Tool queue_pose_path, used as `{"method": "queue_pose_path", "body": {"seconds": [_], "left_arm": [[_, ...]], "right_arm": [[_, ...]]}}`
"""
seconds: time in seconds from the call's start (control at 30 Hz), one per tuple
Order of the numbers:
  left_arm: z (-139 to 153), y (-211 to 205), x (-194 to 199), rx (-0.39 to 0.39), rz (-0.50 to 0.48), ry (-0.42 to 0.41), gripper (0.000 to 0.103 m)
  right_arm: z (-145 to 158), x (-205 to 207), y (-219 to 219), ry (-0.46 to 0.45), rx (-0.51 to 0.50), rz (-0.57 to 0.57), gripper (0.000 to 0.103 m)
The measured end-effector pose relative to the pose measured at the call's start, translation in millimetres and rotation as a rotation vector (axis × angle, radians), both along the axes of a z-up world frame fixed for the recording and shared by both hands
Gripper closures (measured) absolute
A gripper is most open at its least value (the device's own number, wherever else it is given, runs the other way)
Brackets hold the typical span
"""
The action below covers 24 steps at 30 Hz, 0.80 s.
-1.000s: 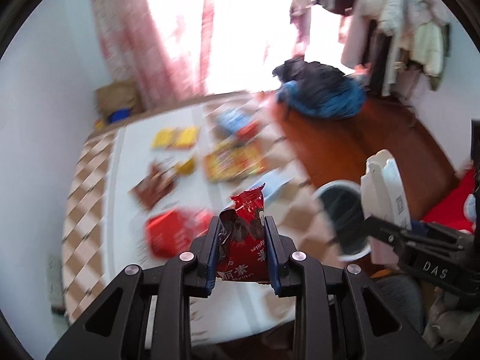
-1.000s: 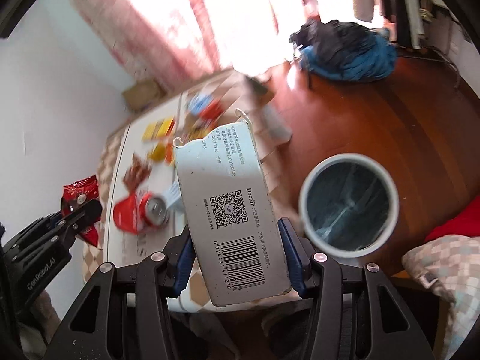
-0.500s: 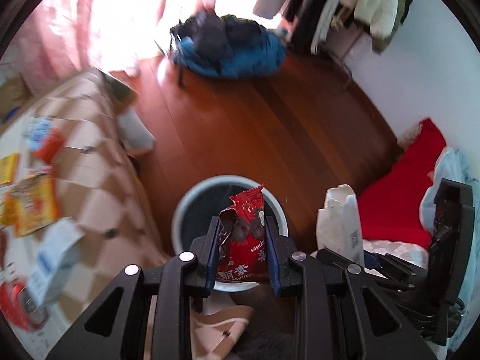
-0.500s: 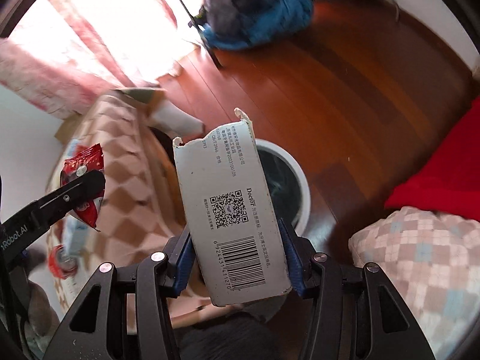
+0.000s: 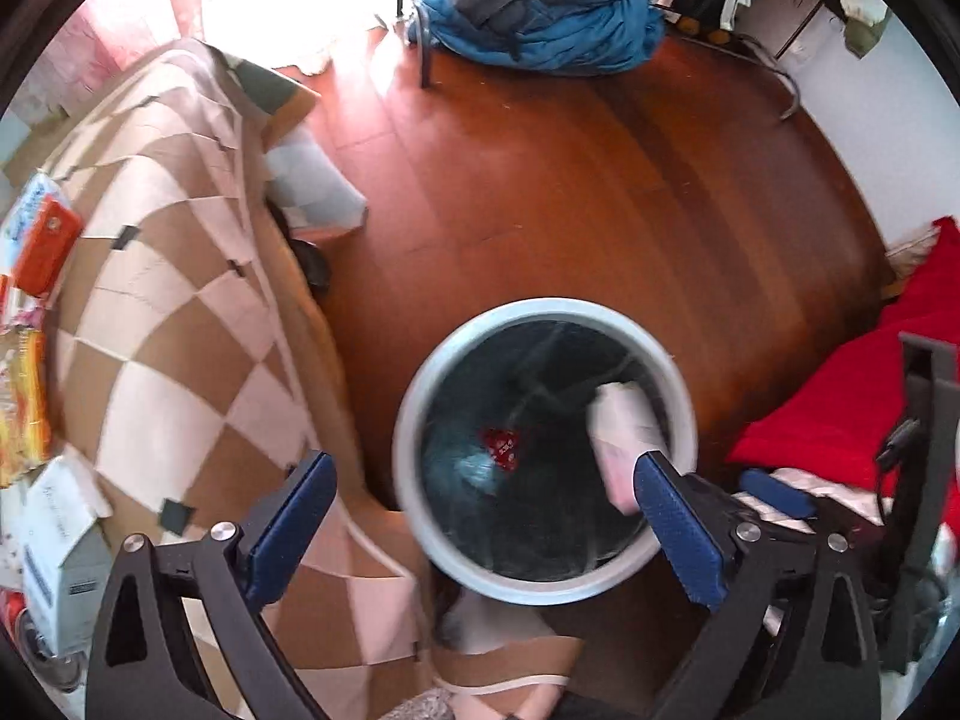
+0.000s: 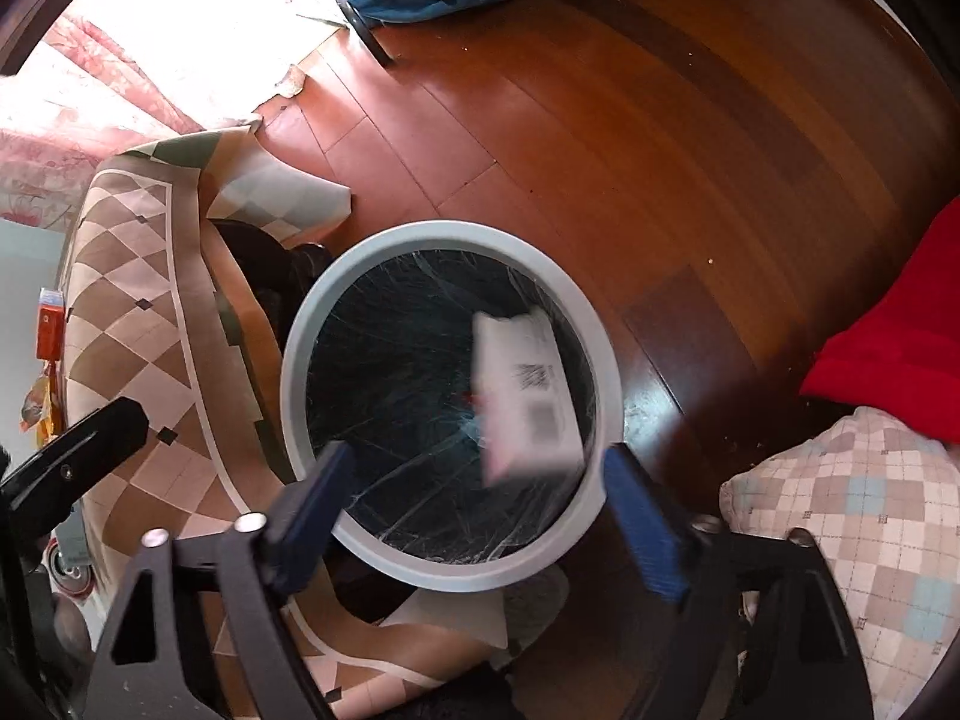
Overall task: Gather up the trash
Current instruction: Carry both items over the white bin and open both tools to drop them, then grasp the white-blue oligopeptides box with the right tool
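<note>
Nearest the left wrist camera, the left tool (image 5: 483, 507) hangs with its blue-padded fingers (image 5: 291, 507) spread wide and nothing between them, directly above the round grey-rimmed trash bin (image 5: 414, 396). The right tool (image 6: 474, 510) is likewise spread wide and empty over the same bin (image 6: 300, 324), its blue pads framing the near rim. Inside the bin, which is lined with a dark, shiny bag, a white carton (image 6: 528, 399) printed with a code and barcode appears blurred against the right inner side; in the left wrist view the same carton (image 5: 624, 432) sits near the right rim. A small red snack wrapper (image 5: 501, 447) lies deeper down, near the bottom centre of the liner. To the left of the bin, the worktop (image 5: 156, 312) is draped in a brown-and-cream checked cloth that hangs down just beside the bin; along its far left edge lie an orange packet (image 5: 45, 243), a yellow wrapper (image 5: 21, 402) and a white box (image 5: 60, 540). To the right is red bedding (image 6: 888, 330) and a checked pillow (image 6: 852, 540). Farther off, across the reddish wooden floor (image 5: 570, 180), a heap of blue and dark clothing (image 5: 540, 12) rests near the bright window.
</note>
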<state>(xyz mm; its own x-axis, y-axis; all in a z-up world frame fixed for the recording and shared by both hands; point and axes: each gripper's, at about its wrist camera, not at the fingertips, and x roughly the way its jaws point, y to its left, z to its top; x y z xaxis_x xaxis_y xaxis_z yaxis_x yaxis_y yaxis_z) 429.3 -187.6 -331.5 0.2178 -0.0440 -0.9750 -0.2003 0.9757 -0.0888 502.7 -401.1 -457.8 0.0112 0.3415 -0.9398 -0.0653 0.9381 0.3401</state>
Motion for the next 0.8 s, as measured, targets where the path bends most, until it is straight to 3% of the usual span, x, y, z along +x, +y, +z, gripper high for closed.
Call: {"method": "queue_pose_path", "body": {"seconds": [0.07,0.4,0.8], "left_arm": [[0,3,-3,0.023,0.005,0.000,0.002],[7,7,-30,0.073,0.037,-0.022,0.002],[42,6,-51,0.086,0.041,-0.070,0.002]], "right_arm": [[1,-4,1,-0.008,-0.027,0.007,0.000],[25,-31,-2,-0.069,-0.178,0.065,0.000],[78,-55,-2,-0.132,-0.177,0.068,0.000]]}}
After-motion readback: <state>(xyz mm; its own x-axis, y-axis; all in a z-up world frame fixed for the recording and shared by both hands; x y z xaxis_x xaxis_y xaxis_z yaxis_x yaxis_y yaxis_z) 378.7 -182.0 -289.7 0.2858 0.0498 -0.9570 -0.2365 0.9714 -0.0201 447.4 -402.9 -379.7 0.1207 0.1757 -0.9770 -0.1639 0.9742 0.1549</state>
